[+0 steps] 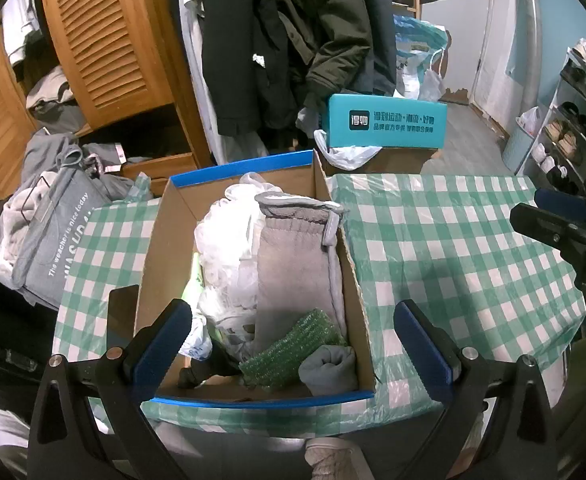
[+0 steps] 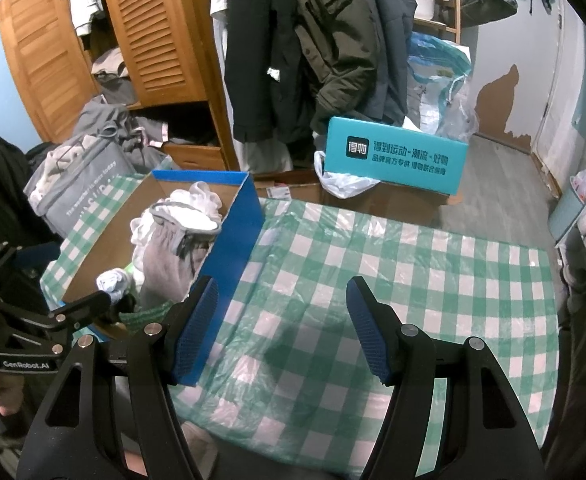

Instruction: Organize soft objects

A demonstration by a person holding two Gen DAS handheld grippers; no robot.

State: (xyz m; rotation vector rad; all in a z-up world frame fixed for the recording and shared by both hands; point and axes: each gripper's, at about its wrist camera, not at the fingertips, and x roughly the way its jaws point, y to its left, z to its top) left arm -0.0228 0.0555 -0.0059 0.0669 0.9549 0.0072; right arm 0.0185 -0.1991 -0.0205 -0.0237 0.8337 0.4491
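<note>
- The left tool hangs over the near end of the cardboard box, jaws spread wide with nothing between the pads; the soft things lie just ahead of and below it, inside the box.
- The right tool is open too and holds nothing; only the checked cloth of the table lies ahead of it, and the box stands off its left finger.
- Step in hand, as I judge it: the gathering looks nearly done, since no loose soft item shows on the table, so what is left is tidying the contents.
- To do that well, bring the left tool straight down on whatever stands proud (the grey cloth is the tallest), press it flat rather than pinching, and keep the fingers inside the box walls so the box does not slide.
- The right tool could steady the blue outer wall of the box from its side.
- Count inside the box: one grey cloth, one green bubble wrap piece, one rolled grey sock, one white crumpled bundle (possibly more than one piece, I cannot tell), one dark item at the near edge.
- Boxes: one on the table, one teal box beyond it.
</note>
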